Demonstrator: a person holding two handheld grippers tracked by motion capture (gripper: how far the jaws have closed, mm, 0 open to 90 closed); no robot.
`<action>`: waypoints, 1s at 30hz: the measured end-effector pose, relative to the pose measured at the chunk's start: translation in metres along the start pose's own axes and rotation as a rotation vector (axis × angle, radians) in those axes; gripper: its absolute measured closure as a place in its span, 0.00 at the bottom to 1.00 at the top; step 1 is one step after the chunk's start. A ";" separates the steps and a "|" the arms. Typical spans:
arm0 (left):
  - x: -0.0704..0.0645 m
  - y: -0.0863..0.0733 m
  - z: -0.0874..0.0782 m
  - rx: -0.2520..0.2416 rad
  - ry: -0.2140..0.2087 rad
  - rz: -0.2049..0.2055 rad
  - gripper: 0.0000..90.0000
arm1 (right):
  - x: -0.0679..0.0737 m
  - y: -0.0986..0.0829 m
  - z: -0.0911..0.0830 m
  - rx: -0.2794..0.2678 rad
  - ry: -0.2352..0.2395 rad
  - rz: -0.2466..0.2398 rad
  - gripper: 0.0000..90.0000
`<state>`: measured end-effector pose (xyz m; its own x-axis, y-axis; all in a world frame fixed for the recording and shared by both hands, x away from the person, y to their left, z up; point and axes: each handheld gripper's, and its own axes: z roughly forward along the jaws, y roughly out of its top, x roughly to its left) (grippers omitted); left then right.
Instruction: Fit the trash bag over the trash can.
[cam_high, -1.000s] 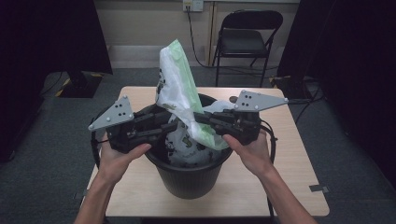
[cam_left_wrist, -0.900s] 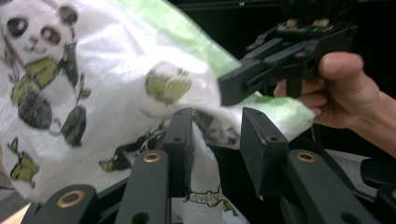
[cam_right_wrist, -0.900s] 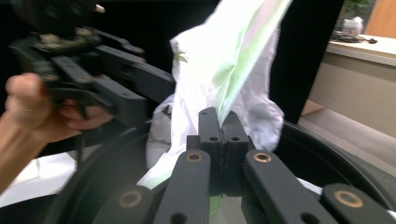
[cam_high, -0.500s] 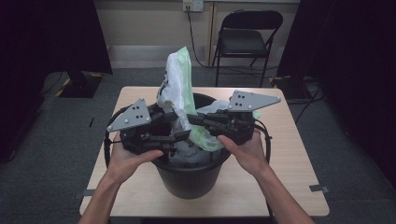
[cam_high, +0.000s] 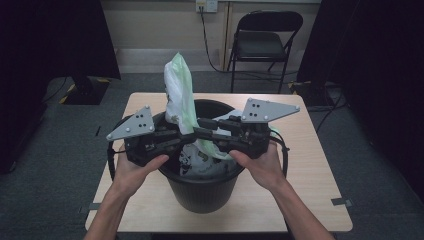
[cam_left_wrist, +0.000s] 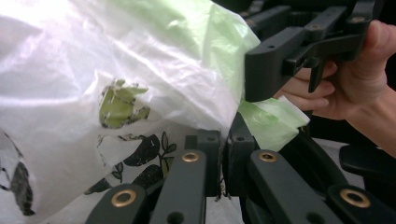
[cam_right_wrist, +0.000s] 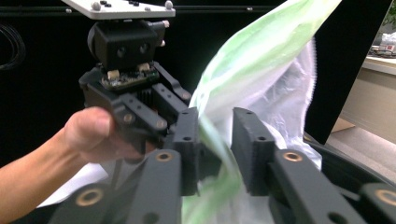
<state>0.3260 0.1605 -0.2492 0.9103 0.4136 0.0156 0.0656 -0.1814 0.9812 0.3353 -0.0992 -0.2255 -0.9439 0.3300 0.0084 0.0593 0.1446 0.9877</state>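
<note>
I have the left tongs (cam_high: 187, 136) pinched tight on the bag (cam_high: 181, 95), which rises out of the black bin (cam_high: 200, 187) on the table (cam_high: 310, 200). My right tongs (cam_high: 202, 134) stand narrowly parted around a green fold. The thin film could tear or slip if I pull unevenly.

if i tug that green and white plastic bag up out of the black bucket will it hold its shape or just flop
The plastic bag is thin, see-through and creased, so it will probably flop and stretch. It looks light for its size. Its film bunches between the left tool jaws, so it may slip or tear rather than lift the bucket.
</note>
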 end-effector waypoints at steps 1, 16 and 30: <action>0.001 -0.001 -0.001 -0.004 0.006 -0.005 0.97 | -0.001 -0.001 -0.001 0.002 -0.004 0.002 0.83; 0.004 -0.004 0.000 -0.009 0.010 -0.019 0.97 | -0.007 -0.009 -0.003 0.013 -0.005 0.014 1.00; -0.008 0.006 -0.011 -0.071 0.133 -0.011 0.72 | -0.012 -0.012 -0.004 0.044 -0.075 0.005 1.00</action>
<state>0.3145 0.1657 -0.2412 0.8473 0.5305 0.0259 0.0415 -0.1148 0.9925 0.3447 -0.1085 -0.2372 -0.9166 0.3998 0.0003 0.0800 0.1827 0.9799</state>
